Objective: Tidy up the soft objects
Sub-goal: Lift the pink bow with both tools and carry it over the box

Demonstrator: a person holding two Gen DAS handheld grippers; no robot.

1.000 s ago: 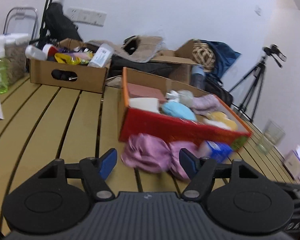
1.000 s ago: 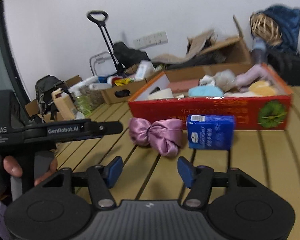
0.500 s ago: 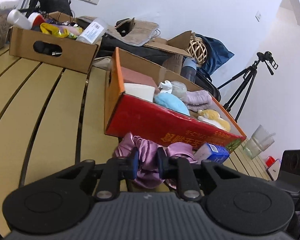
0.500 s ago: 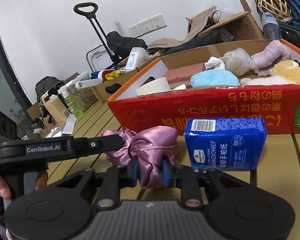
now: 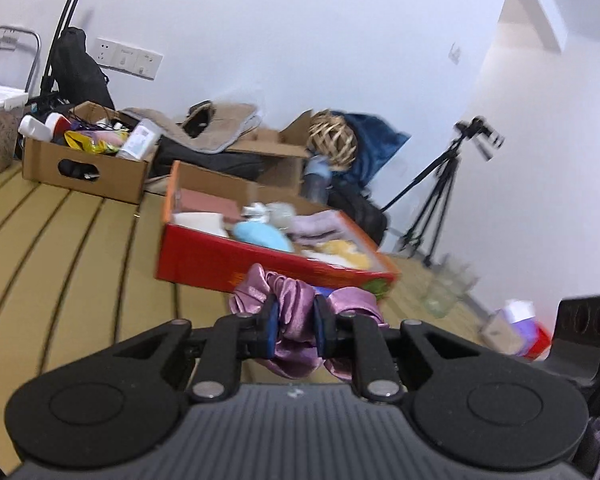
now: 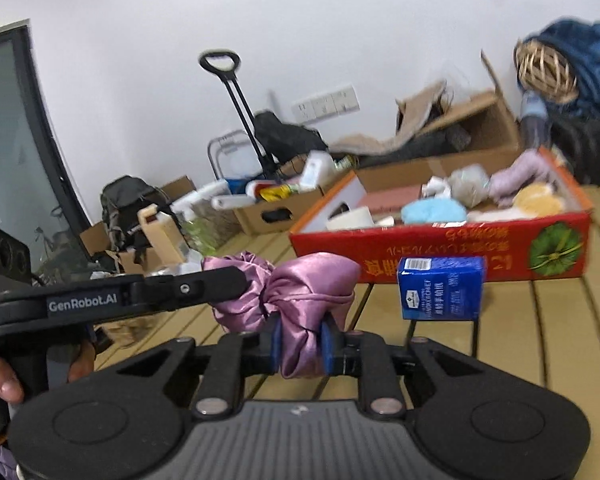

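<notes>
A pink satin cloth bundle is held off the slatted table by both grippers. My left gripper is shut on its one half; my right gripper is shut on the other half of the bundle. The left gripper's arm also shows in the right wrist view, reaching in from the left. Behind the bundle stands a red cardboard box with several soft items in it: a light blue one, a lilac one and a yellow one. The box also shows in the left wrist view.
A blue tissue pack stands upright on the table in front of the red box. A brown cardboard box of bottles sits at the back left. A glass and a tissue box stand at the table's right. A tripod stands beyond.
Both grippers have closed on the pink bundle and lifted it off the table. Both views have pulled up and back from the red box.
</notes>
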